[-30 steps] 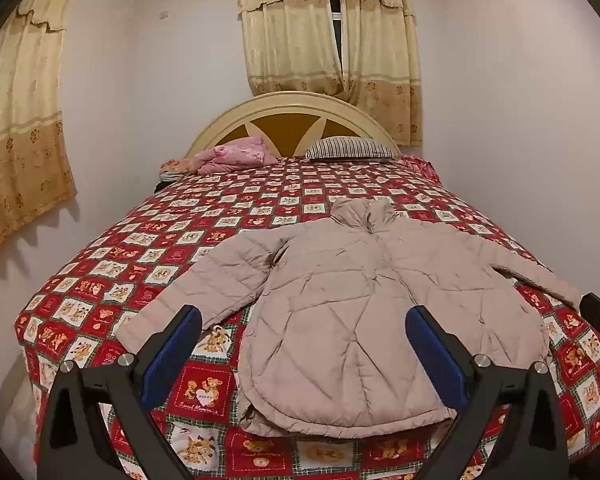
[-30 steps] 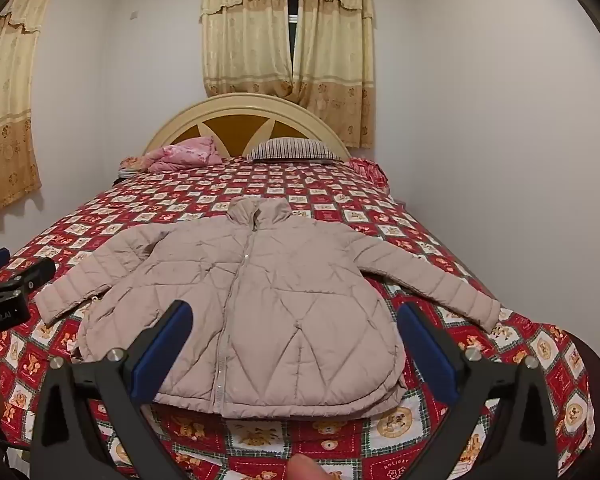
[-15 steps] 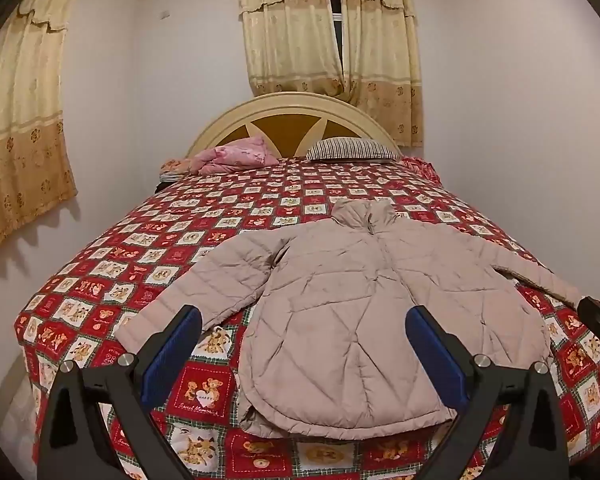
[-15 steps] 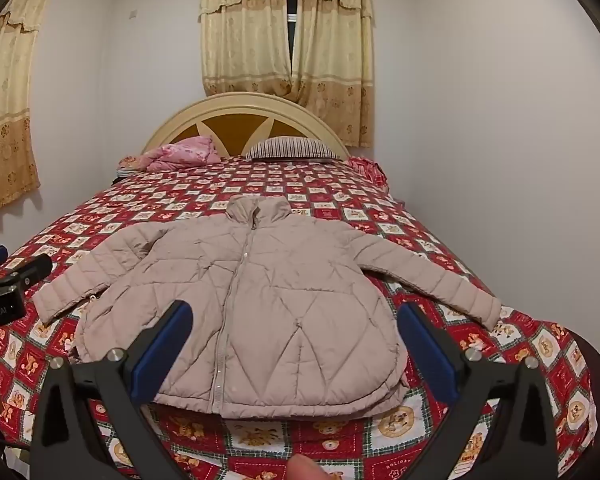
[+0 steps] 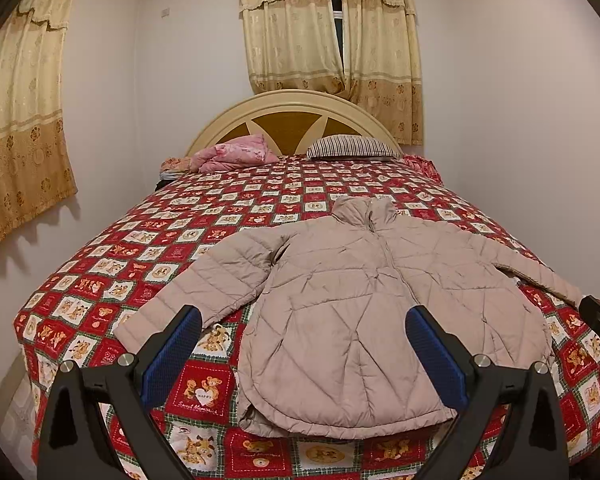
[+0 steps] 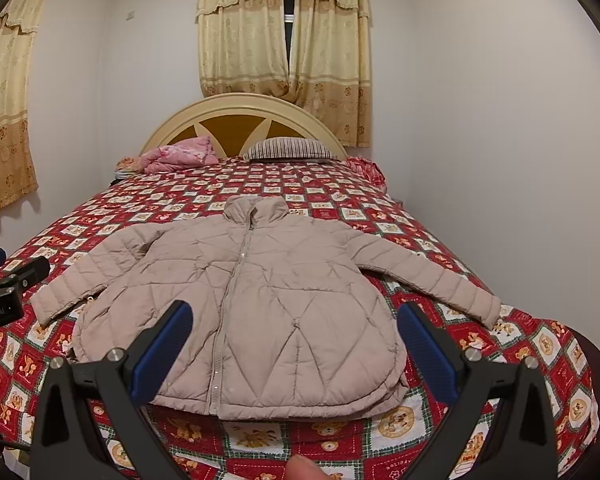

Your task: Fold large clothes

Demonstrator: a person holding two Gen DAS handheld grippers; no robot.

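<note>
**Quilted jacket spread flat on the bed, both grippers wide open above its hem**

Readable on the bedspread (image 5: 100, 264): "Sweet Memories" under a bear square just beside the jacket's hem in the left wrist view, "HOLIDAY" on a square at the near edge in the right wrist view. Readable too on the black body at the left edge of the right wrist view: "Robot.AI", first letters cut off.

Beige quilted jacket (image 6: 260, 304) lying front up on the bedspread, zipped shut, collar toward the headboard (image 6: 236, 116), hem toward the near edge of the bed. Long axis from hem to collar, running straight toward the headboard. Sleeves spread out to either side, angled down away from the collar, cuffs resting on the bedspread. Well apart from the headboard, in the near half of the bed.

Left gripper (image 5: 302, 344) held above the hem, jaws spread wide, nothing between the blue pads (image 5: 172, 356); jacket body framed between them, sleeve cuff just beyond the left pad. Right gripper (image 6: 294, 338) likewise wide open and holding nothing, hem and zip between its fingers. No contact with the fabric visible in either view.

Against the headboard: a pink bundle (image 5: 232, 156) and a striped pillow (image 5: 352, 148). A fingertip (image 6: 302, 468) at the bottom edge of the right wrist view.
</note>
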